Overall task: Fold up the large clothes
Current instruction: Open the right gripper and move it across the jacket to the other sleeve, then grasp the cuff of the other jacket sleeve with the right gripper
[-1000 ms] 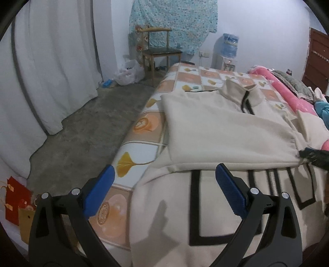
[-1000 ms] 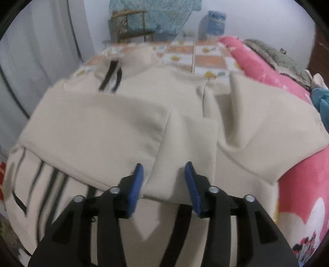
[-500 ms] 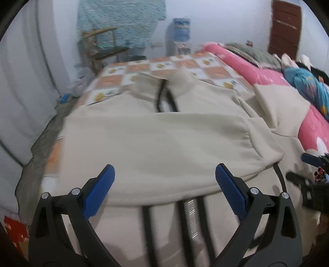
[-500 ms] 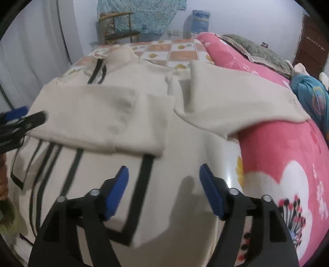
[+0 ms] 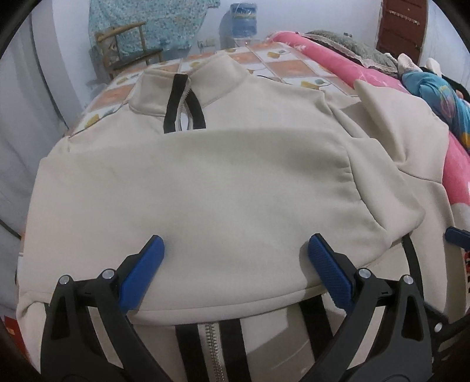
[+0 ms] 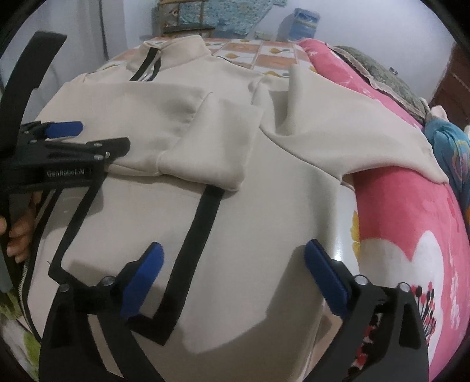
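Note:
A cream zip-up jacket [image 5: 205,182] with black trim lies face up on the bed, collar at the far end. One sleeve [image 6: 205,141] is folded across its chest, and the other sleeve [image 6: 352,129] spreads out over the pink blanket. My left gripper [image 5: 236,246] hovers open over the folded sleeve with nothing between its fingers. My right gripper [image 6: 233,252] is over the jacket's lower front near a black stripe [image 6: 199,235]; its jaws are opening wide and hold nothing. In the right wrist view the left gripper [image 6: 102,135] shows at the left, held by a hand [image 6: 17,235].
A pink flowered blanket [image 6: 405,211] covers the bed's right side, with a teal cloth [image 5: 434,91] beyond it. A wooden chair [image 5: 129,50] and a water jug [image 5: 243,20] stand past the bed's far end. A white curtain [image 5: 26,97] hangs on the left.
The left gripper swung right from the bed's left edge to above the jacket's chest. The right jaws spread from narrow to wide and drew back from the folded sleeve's cuff.

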A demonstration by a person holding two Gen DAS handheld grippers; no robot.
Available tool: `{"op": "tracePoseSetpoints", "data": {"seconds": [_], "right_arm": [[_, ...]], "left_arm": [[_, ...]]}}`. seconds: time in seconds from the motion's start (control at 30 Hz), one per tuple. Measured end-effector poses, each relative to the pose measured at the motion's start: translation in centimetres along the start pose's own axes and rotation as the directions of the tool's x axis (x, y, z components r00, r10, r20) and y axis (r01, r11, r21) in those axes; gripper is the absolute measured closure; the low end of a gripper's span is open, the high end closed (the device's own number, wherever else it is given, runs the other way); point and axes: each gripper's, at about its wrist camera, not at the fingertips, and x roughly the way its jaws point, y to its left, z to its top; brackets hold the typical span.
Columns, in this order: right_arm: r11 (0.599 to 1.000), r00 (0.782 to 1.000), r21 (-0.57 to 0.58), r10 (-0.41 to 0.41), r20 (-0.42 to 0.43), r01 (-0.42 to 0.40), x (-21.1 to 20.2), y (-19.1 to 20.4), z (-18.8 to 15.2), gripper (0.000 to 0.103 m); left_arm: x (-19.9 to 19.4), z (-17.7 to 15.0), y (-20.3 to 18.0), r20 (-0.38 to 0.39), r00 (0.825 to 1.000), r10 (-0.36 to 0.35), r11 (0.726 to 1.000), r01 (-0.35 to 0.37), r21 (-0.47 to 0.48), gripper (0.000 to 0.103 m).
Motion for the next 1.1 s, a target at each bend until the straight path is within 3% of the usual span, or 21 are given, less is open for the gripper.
{"op": "tracePoseSetpoints", "data": {"seconds": [0.57, 0.7, 0.8, 0.93, 1.1], "right_arm": [[1.000, 0.999, -0.001, 0.016, -0.029, -0.016, 0.3, -0.2, 0.3, 0.007], [0.999, 0.998, -0.044, 0.007, -0.055, -0.010, -0.1, -0.1, 0.8, 0.007], [0.998, 1.000, -0.062, -0.025, 0.002, 0.025, -1.7, -0.9, 1.4, 0.007], [0.995, 0.994, -0.035, -0.087, 0.064, 0.090, -3.7, -4.0, 2.8, 0.007], [0.983, 0.983, 0.105, -0.161, 0.083, 0.152, -5.0, -11.9, 5.1, 0.007]], "left_arm": [[0.1, 0.0, -0.1, -0.003, 1.000, -0.004, 1.000, 0.004, 0.008, 0.007], [0.1, 0.0, -0.1, -0.003, 1.000, -0.005, 1.000, 0.005, 0.008, 0.007], [0.1, 0.0, 0.0, -0.003, 1.000, -0.004, 1.000, 0.004, 0.008, 0.007], [0.1, 0.0, 0.1, -0.003, 1.000, -0.005, 1.000, 0.005, 0.008, 0.007], [0.1, 0.0, 0.1, -0.003, 1.000, -0.005, 1.000, 0.005, 0.008, 0.007]]}}
